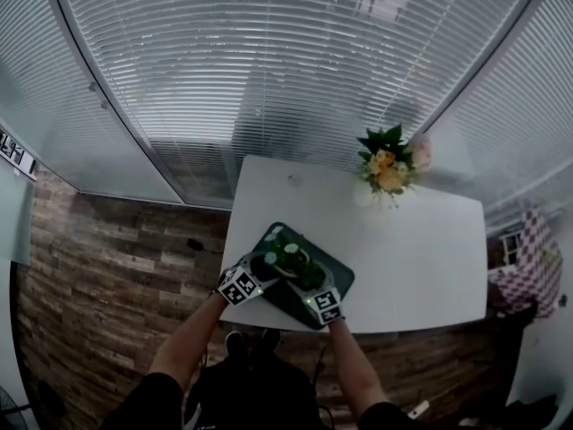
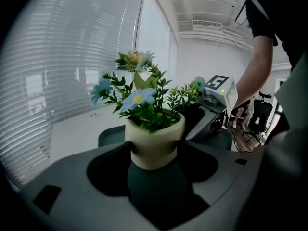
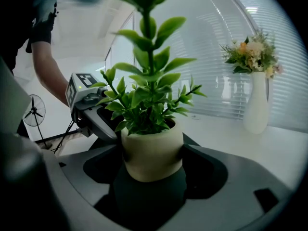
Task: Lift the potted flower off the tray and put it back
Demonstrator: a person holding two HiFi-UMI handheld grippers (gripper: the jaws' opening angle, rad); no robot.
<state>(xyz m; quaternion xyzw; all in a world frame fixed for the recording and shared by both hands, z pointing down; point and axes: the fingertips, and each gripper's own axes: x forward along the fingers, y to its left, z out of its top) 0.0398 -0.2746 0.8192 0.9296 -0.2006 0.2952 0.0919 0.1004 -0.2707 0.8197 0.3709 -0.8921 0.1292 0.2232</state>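
The potted flower (image 1: 289, 260), a cream pot with green leaves and pale blue blooms, stands over the near part of the dark green tray (image 1: 338, 276) on the white table (image 1: 421, 258). My left gripper (image 1: 267, 270) comes at it from the left and my right gripper (image 1: 313, 281) from the right. In the left gripper view the pot (image 2: 155, 146) sits between the jaws of the left gripper (image 2: 154, 150), which press on its sides. In the right gripper view the right gripper (image 3: 152, 153) holds the pot (image 3: 152, 150) the same way. Whether the pot rests on the tray is hidden.
A white vase of orange and pink flowers (image 1: 387, 170) stands at the table's far edge, also in the right gripper view (image 3: 256, 105). Window blinds run behind the table. A checkered cloth (image 1: 528, 267) is at the right, and a wooden floor lies at the left.
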